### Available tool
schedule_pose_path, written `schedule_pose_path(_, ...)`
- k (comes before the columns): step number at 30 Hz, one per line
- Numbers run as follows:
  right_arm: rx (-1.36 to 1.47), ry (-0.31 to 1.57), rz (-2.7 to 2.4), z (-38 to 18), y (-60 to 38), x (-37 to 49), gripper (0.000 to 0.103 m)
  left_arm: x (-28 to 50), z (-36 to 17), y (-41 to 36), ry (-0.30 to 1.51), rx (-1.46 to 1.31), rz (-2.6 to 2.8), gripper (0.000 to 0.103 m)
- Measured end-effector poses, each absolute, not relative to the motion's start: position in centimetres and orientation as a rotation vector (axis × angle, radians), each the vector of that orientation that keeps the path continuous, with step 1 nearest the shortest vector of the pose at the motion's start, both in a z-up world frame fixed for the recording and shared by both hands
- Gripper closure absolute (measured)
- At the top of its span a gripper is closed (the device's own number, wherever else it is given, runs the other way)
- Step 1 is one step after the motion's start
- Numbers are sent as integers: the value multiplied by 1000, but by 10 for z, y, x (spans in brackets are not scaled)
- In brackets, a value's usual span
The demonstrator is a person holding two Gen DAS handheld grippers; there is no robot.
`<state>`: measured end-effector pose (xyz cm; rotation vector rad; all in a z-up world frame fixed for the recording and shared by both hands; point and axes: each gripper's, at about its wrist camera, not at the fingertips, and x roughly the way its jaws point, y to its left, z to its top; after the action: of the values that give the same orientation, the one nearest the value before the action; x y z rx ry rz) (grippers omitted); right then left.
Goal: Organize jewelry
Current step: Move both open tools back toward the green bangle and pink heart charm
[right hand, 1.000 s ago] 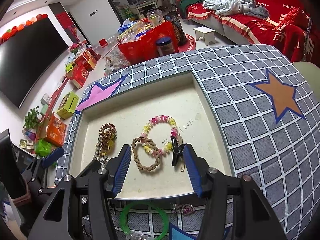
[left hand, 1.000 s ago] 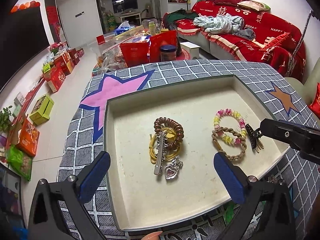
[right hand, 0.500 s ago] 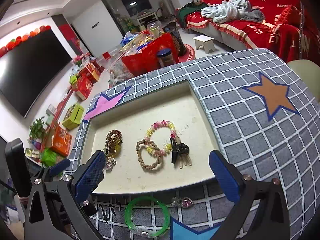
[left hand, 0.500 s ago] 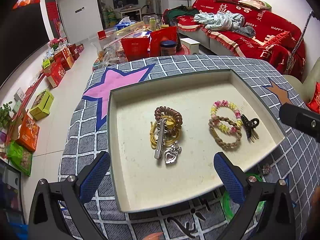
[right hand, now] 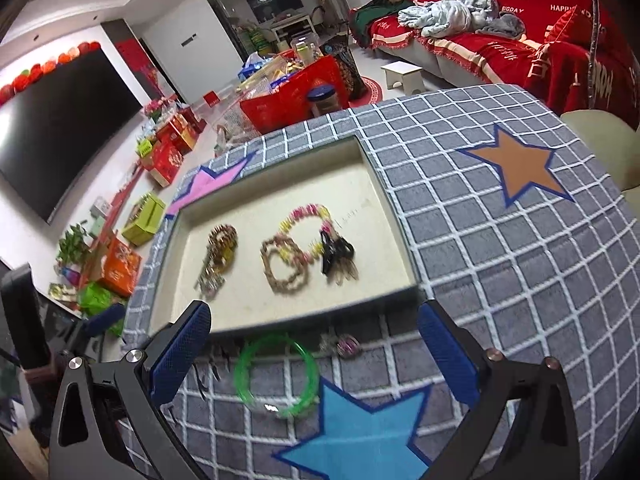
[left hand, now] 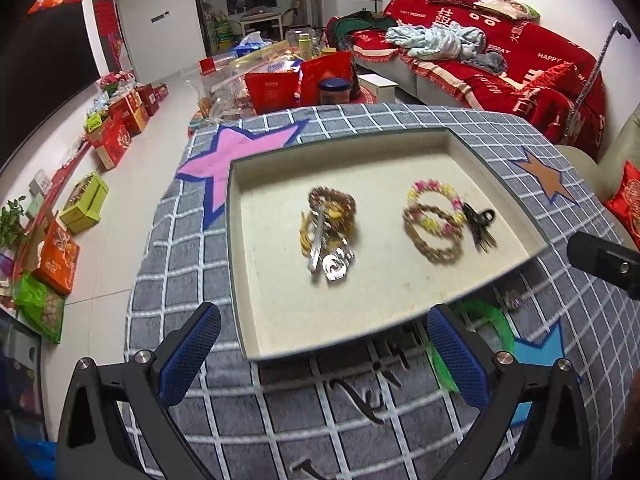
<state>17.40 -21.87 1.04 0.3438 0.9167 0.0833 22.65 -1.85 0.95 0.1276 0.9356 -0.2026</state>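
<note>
The jewelry lies in a shallow cream tray [left hand: 500, 184] on a grey checked cloth [right hand: 520, 260]: at the left a brown coil band [left hand: 332, 200] heaped over a yellow band, a silver clip and a heart pendant [left hand: 336, 266]; to the right a pastel bead bracelet [left hand: 434, 196] overlapping a braided brown ring [left hand: 434, 246], with a black claw clip [left hand: 480, 224] beside them. Near the tray's front edge, on the cloth, lie a green bangle [right hand: 276, 374] and a small pink charm [right hand: 344, 346]. The left gripper [left hand: 324, 358] and right gripper [right hand: 314, 354] both hover spread wide, holding nothing.
</note>
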Motion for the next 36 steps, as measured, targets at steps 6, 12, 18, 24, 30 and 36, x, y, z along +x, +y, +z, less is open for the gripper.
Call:
schedule_pose_path(6, 339, 963, 85, -2, -225, 155, 0, 201, 10, -21, 945, 109, -222, 0)
schedule_pose_path(12, 314, 1010, 63, -16, -229, 144, 0, 180, -2, -31, 999, 71, -254, 0)
schedule_pose_path(18, 259, 1032, 39, -23, -231, 140, 0, 174, -18, -40, 1060, 36, -246, 0)
schedule_pose_path(24, 198, 1033, 53, -30, -231, 147, 0, 180, -27, -40, 1084, -1, -194, 0)
schedule_pose_path(30, 135, 1043, 73, -40, -231, 154, 6, 185, -35, -43, 1106, -20, -179, 0)
schedule_pose_path(36, 99, 1039, 120, -45, -228, 157, 22, 192, -41, -47, 1116, -19, -166, 0)
